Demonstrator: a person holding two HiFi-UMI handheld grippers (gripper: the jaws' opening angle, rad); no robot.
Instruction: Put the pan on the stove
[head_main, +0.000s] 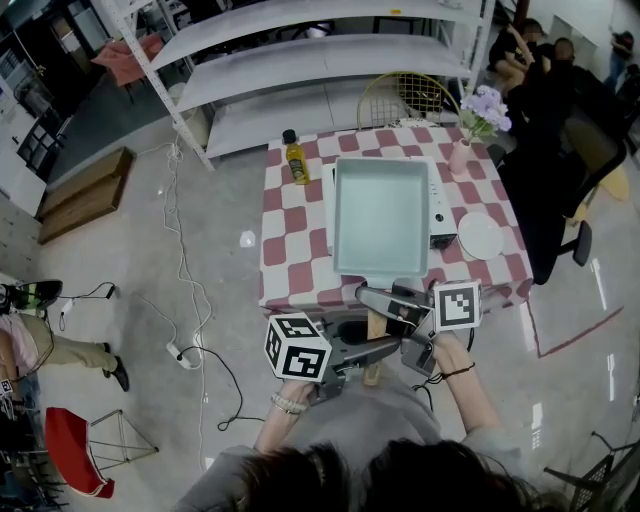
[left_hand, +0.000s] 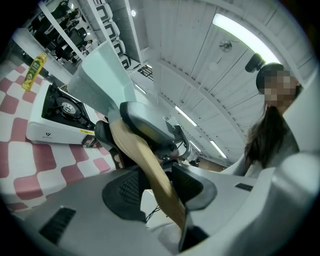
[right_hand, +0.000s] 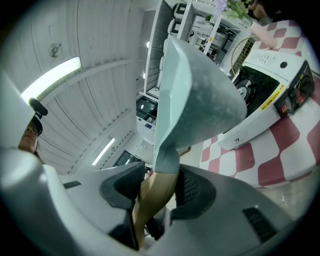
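We grip the square pan's (head_main: 380, 215) wooden handle (left_hand: 145, 160) with both: left gripper (left_hand: 152, 185) and right gripper (right_hand: 157, 187), jaws partly open around it. The pan hangs over the portable stove (left_hand: 55, 127).

The pan (head_main: 380, 215) is covering most of the stove (head_main: 441, 200) in the head view, leaving only a strip showing along the pan's right side. Just below the pan, the left gripper (head_main: 385, 346) and the right gripper (head_main: 376, 298) are hiding much of the wooden handle (head_main: 372, 376), which both are clamping. Left of the pan, the bottle (head_main: 296, 160) is showing a label too small to read. Above the pan in the right gripper view, the flowers (right_hand: 223, 6) are running off the top edge.
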